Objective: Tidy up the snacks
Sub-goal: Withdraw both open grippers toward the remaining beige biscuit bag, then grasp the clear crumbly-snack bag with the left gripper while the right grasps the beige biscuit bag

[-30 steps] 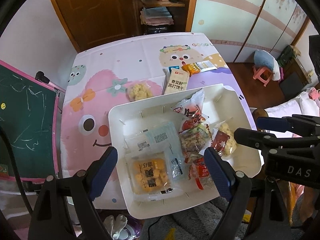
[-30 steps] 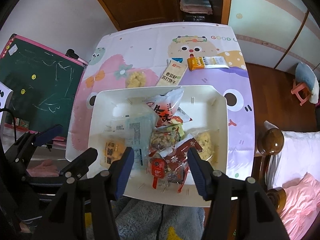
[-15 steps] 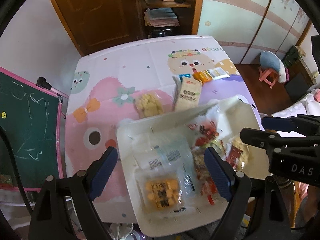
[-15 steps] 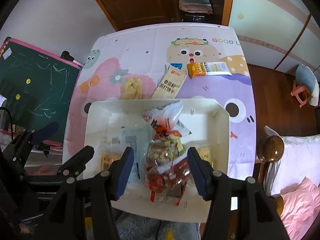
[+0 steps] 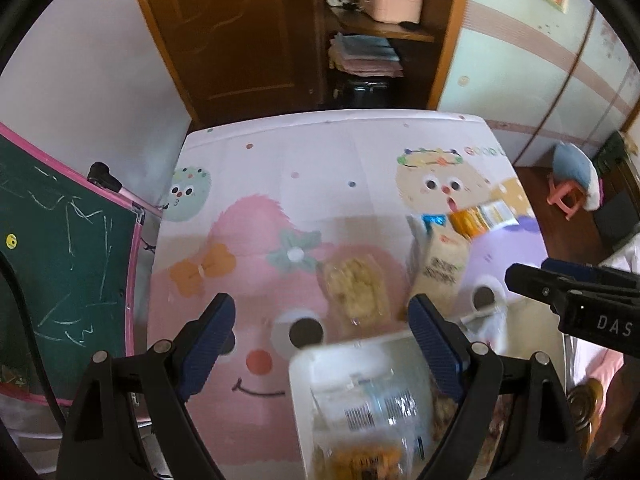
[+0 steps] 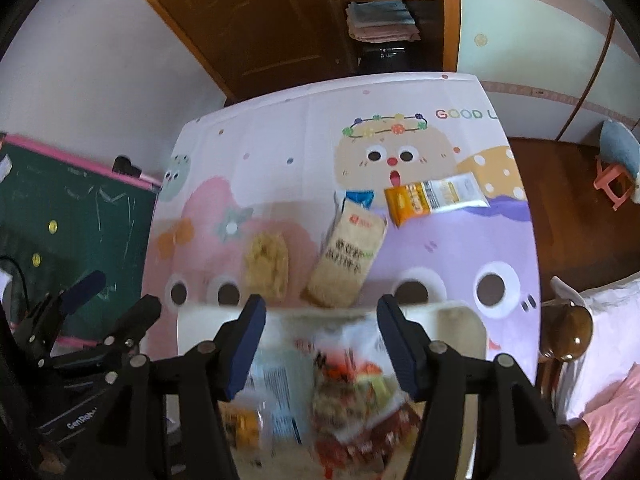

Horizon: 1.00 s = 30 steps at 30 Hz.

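A white tray [image 6: 460, 320] with several snack packets sits at the near table edge; it also shows in the left wrist view [image 5: 304, 364]. Beyond it on the cartoon tablecloth lie a clear bag of pale snacks [image 6: 267, 264], a beige cracker pack [image 6: 347, 255] and an orange-and-white bar [image 6: 434, 197]. The same three show in the left wrist view: the clear bag [image 5: 354, 288], the cracker pack [image 5: 440, 266], the bar [image 5: 482, 216]. My left gripper [image 5: 322, 340] and right gripper [image 6: 320, 346] are both open and empty, held above the tray's far edge.
A green chalkboard [image 5: 60, 272] with a pink frame stands left of the table. A wooden chair post [image 6: 568, 330] and pink bedding [image 6: 600, 420] are on the right. A brown door and shelves stand behind the table.
Both grippers have moved forward over the table, so the tray has slid down to the bottom of both views. The loose packets now lie closer. Both grippers stay open.
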Each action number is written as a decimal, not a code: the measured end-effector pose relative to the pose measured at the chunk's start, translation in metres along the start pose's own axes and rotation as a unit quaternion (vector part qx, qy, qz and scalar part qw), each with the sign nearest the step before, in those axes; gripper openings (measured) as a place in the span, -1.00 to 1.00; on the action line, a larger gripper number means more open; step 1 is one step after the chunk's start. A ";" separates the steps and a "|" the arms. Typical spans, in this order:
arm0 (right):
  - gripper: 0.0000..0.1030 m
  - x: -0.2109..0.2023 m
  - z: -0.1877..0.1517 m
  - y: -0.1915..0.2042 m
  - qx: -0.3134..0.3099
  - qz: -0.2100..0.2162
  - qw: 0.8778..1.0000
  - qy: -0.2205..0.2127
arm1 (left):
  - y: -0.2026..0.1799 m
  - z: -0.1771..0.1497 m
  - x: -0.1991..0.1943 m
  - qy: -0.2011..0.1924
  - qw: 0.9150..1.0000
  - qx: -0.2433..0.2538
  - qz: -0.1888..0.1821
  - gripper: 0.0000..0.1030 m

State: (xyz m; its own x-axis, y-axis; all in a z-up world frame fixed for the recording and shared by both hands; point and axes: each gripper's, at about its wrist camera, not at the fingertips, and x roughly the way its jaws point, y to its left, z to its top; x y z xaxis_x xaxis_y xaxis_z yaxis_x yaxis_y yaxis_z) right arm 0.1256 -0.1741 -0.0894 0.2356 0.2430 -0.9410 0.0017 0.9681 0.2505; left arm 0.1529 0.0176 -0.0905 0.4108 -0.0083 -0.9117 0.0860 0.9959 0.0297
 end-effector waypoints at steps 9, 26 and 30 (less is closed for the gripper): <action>0.21 0.075 0.036 -0.022 0.063 -0.009 0.997 0.042 | 0.003 0.021 0.089 0.090 0.993 -0.052 -0.049 0.70; 0.22 0.167 0.039 -0.027 0.090 -0.064 0.987 0.120 | -0.024 0.009 0.185 0.187 0.980 -0.059 -0.031 0.70; 0.19 0.171 0.036 -0.020 0.086 -0.072 0.986 0.125 | -0.030 0.006 0.195 0.196 0.979 -0.050 -0.023 0.70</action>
State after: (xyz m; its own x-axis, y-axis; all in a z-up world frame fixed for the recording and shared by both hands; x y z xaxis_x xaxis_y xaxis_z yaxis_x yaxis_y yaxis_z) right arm 0.2013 -0.1539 -0.2468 -0.0257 0.1321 -0.9909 0.1878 0.9742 0.1250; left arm 0.2355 -0.0148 -0.2670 0.0272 -0.0378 -0.9989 -0.0005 0.9993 -0.0379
